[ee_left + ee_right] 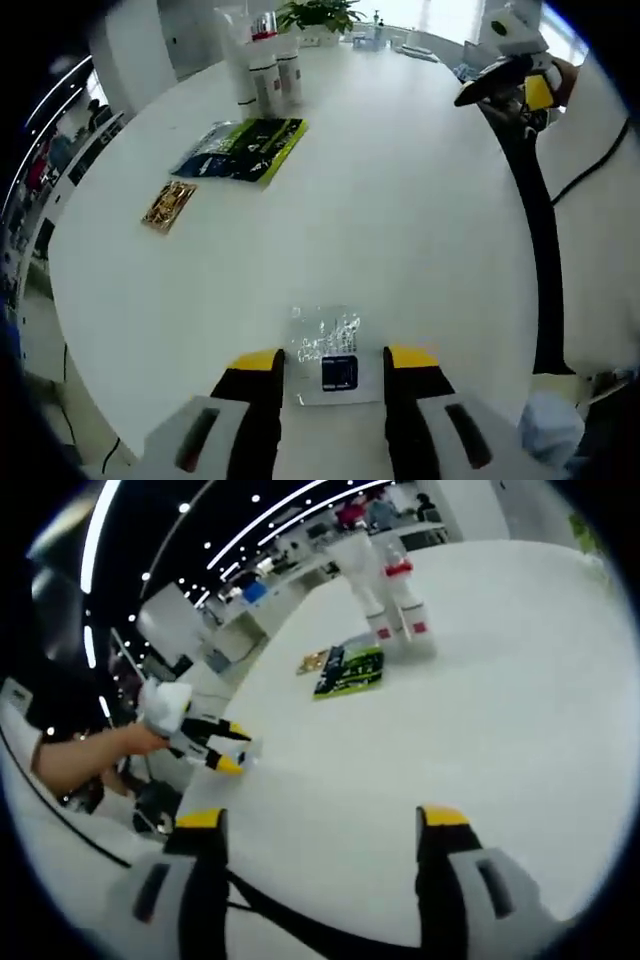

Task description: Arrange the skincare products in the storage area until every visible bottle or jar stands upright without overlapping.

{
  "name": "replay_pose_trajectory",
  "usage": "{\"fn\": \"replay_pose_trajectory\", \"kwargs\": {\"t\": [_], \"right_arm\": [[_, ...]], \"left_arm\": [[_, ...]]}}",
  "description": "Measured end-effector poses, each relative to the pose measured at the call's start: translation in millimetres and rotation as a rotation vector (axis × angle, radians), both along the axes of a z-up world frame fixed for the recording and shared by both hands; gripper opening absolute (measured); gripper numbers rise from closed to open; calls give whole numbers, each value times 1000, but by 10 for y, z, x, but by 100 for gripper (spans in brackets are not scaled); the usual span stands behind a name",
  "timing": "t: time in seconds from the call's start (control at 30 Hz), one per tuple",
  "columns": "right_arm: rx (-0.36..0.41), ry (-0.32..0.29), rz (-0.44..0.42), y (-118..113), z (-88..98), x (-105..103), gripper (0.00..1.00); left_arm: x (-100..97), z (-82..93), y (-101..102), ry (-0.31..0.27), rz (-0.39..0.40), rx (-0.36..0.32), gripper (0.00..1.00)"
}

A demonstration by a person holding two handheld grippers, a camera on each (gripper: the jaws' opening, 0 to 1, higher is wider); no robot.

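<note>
Left hand-held gripper (333, 360): jaws spread, straddling a clear sachet (327, 352) with a dark square label that lies flat on the white table (420, 220); nothing is gripped yet, as far as I can tell.
Right hand-held gripper (322, 825): jaws wide apart and empty, hovering over bare table, well apart from the products.
Skincare products: three white tubes (266, 62) stand upright close together at the far side of the table, two with red bands; in the right gripper view the same tubes (388, 585) look upright and just beside each other.
Flat packs: a green-and-black packet (262, 148) lies partly over a blue packet (207, 152); a gold sachet (169, 205) lies alone nearby.
Step in hand (judgement): picking up the clear sachet to carry it toward the group.
How to do it well: lower the jaws until the tips meet the table, close on the sachet's edge rather than its slack middle, lift gently.
Risk: thin film may slide away or buckle; the standing tubes could topple if brushed.
Still to do: the overlapping packets need separating.
</note>
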State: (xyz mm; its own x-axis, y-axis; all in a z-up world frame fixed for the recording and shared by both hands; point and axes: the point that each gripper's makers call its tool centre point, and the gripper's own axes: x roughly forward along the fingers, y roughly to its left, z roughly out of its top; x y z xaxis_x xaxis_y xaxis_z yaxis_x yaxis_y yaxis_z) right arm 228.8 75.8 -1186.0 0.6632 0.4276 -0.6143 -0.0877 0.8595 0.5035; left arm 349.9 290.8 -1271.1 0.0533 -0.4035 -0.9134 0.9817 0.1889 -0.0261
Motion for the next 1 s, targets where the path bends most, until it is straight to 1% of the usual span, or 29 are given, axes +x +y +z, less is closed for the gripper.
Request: {"fn": "replay_pose_trajectory", "kwargs": {"t": [0.2,0.23,0.3,0.37,0.43,0.57,0.63,0.67,0.7,0.8,0.83,0.87,0.9,0.97,1.0], "right_arm": [[2,-10,13,38,23,43,75],[2,-11,13,39,28,48,75],[3,-11,13,45,36,57,75],[1,-12,18,54,39,58,75],[2,-11,30,87,39,54,74],[40,-7,41,156,42,50,72],[53,-5,46,182,37,48,70],[81,0,49,226,40,43,68],[95,2,52,248,45,41,65],[120,-1,63,310,65,49,61],[133,0,64,329,72,53,60],[142,1,65,344,78,59,58],[174,7,74,399,95,64,57],[201,10,83,448,112,71,52],[223,11,88,482,129,74,49]], "left_arm": [[-1,-1,5,5,11,18,40],[-5,2,-3,18,41,12,40],[-26,5,6,32,50,13,40],[-59,11,19,32,47,19,40],[-104,50,26,32,47,17,40],[-174,131,2,25,49,1,40],[-241,205,-53,22,46,-21,40],[-309,271,-112,19,40,-37,40],[-341,295,-141,16,36,-43,40],[-490,411,-302,28,9,-90,40],[-560,465,-391,40,2,-123,40],[-596,502,-441,44,2,-137,40],[-653,558,-510,44,-6,-151,40],[-731,637,-615,48,-18,-175,40],[-780,691,-682,45,-44,-186,40]]}}
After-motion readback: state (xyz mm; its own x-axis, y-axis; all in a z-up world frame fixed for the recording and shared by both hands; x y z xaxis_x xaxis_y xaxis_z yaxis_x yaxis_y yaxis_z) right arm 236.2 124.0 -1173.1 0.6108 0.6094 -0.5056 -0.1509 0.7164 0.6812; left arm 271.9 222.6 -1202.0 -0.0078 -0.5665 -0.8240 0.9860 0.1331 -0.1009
